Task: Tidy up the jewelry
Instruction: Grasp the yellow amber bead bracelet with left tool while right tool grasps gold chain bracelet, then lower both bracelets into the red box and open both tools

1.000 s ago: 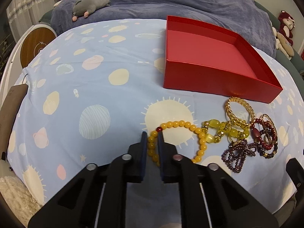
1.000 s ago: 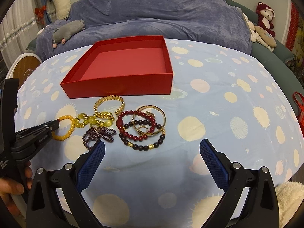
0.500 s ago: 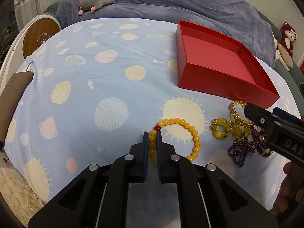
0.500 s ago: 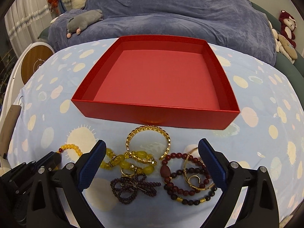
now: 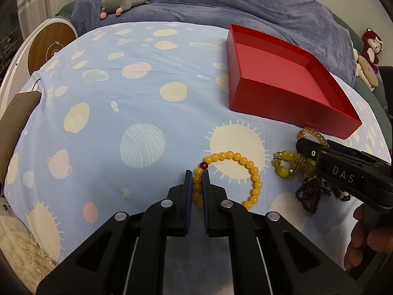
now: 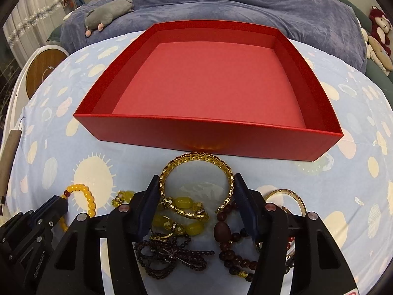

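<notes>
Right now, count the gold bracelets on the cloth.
2: a wide gold bracelet before the red box, between the right gripper's fingers; a thin gold bangle to its right. The tangle may hide more.
</notes>
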Demonstrator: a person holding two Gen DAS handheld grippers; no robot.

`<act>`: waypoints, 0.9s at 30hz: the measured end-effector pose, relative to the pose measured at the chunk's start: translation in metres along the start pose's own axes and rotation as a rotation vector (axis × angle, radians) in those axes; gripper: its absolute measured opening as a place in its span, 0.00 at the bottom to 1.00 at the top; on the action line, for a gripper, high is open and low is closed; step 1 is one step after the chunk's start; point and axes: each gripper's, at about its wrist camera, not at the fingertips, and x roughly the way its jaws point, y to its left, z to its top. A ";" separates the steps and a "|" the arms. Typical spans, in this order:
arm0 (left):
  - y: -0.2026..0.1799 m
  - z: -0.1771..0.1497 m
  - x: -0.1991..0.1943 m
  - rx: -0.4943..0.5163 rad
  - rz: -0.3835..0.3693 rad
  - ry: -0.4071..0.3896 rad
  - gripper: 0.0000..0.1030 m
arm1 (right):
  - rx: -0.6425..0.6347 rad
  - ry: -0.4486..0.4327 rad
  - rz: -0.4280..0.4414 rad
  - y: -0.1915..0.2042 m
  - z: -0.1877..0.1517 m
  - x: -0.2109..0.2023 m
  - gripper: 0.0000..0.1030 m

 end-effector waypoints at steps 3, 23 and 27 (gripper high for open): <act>0.000 0.000 0.000 0.001 0.001 -0.001 0.07 | 0.018 -0.005 0.015 -0.004 -0.002 -0.007 0.55; -0.049 0.039 -0.065 0.068 -0.155 -0.078 0.07 | 0.113 -0.116 0.069 -0.054 -0.025 -0.108 0.55; -0.072 0.076 -0.069 0.119 -0.176 -0.118 0.07 | 0.096 -0.147 0.085 -0.059 0.011 -0.108 0.55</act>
